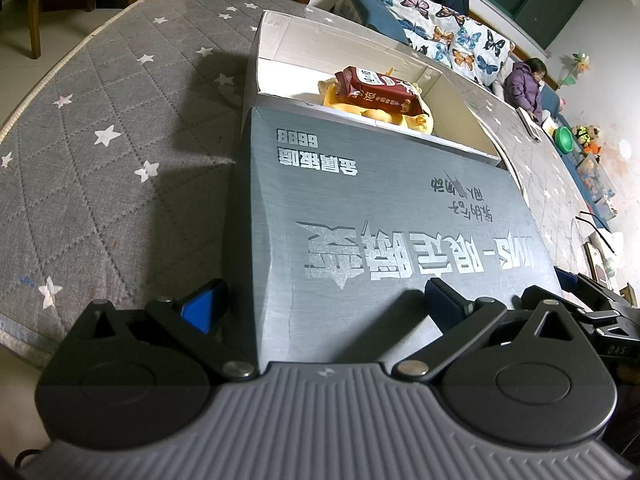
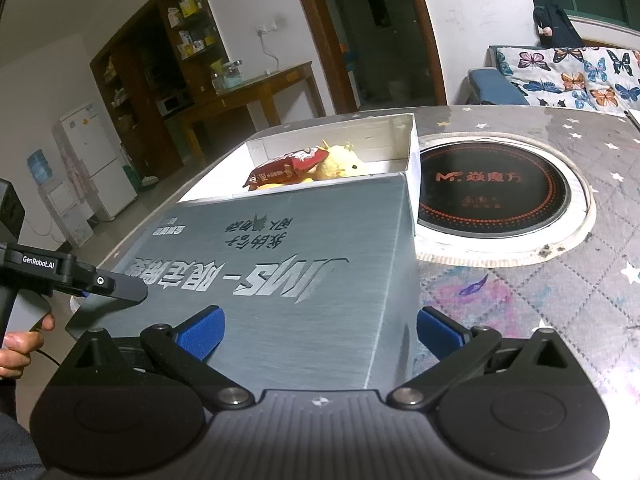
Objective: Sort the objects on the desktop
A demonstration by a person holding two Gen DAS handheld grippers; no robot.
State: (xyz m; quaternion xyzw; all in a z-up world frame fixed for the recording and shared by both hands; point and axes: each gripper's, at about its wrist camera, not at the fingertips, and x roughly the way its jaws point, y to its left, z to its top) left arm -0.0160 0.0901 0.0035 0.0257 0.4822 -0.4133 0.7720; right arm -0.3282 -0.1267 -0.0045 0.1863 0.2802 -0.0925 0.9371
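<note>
My left gripper [image 1: 320,308] has its jaws apart, straddling the near left corner of the grey lid [image 1: 384,232]; blue pad left of the lid's side wall, other pad on the printed top, nothing clamped. My right gripper [image 2: 318,330] also has jaws apart, straddling the near right corner of the same lid, left pad over the top face, right pad just off its right wall, above the tabletop [image 2: 520,304]. Whether any pad actually touches the cardboard, cannot tell. Lid lies flat with silver print on top, covering the near part of the white box [image 1: 456,108]; far part of the box is uncovered. Inside the open part: a dark red snack packet [image 1: 380,92] lying on a yellow plush toy [image 2: 340,164], both toward the lid edge. Box sits on the grey star-pattern quilted tabletop. Just right of the box, a round black induction cooktop [image 2: 492,196] set into a pale ring in the tabletop. In the right wrist view my left hand [image 2: 20,346] grips the other tool's handle at the left edge. Further out: a butterfly-print sofa cover [image 1: 452,36], a person in a purple jacket [image 1: 524,88] seated beyond the tabletop, a white fridge [image 2: 96,160], and dark wooden shelves [image 2: 152,64].
</note>
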